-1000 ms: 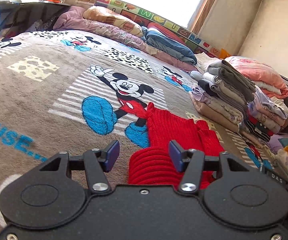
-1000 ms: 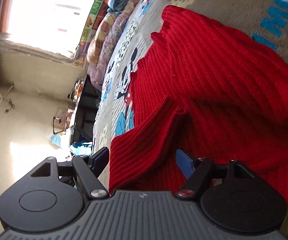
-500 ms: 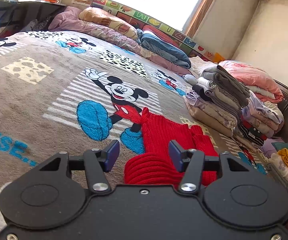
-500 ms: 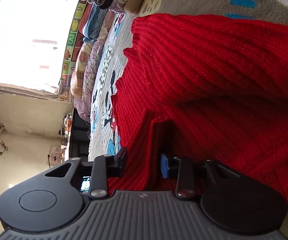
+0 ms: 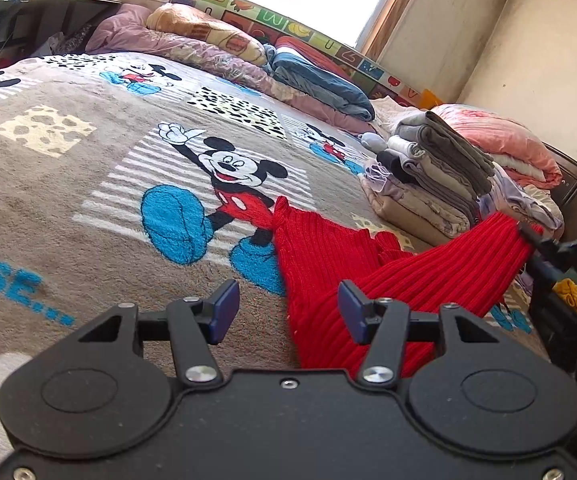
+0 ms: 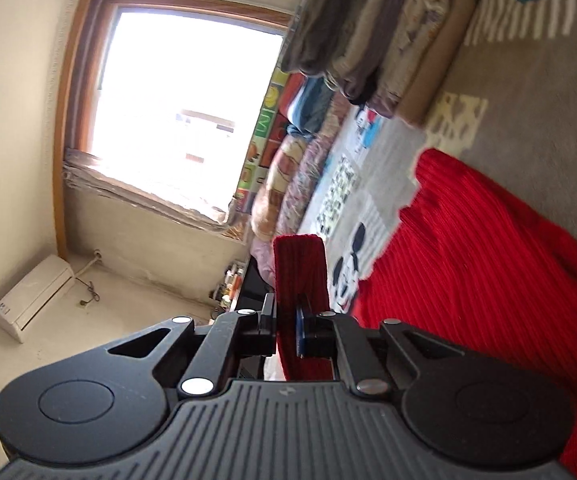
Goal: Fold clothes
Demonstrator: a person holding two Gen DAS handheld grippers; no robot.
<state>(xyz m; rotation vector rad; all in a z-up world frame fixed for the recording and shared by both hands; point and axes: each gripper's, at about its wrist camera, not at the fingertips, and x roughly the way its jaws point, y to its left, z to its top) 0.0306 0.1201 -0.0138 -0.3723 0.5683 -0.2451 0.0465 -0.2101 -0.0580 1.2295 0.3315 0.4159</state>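
1. A red rib-knit sweater (image 5: pixel 320 252) is spread on the grey cartoon-mouse fleece blanket (image 5: pixel 88 184), with its far corner beside the printed mouse figure.
2. One part of the sweater, a sleeve or an edge, is lifted off the blanket and drawn up to the right of the sweater's flat part.
3. That lifted part is pinched in the right gripper (image 6: pixel 286 328), whose jaws are closed tight on a fold of the red knit.
4. The left gripper (image 5: pixel 286 306) is held partly open over the sweater's near edge; nothing is pressed between its blue pads (image 5: pixel 224 308).
5. A stack of folded grey and beige clothes (image 5: pixel 428 184) is seen beyond the sweater, to its right.
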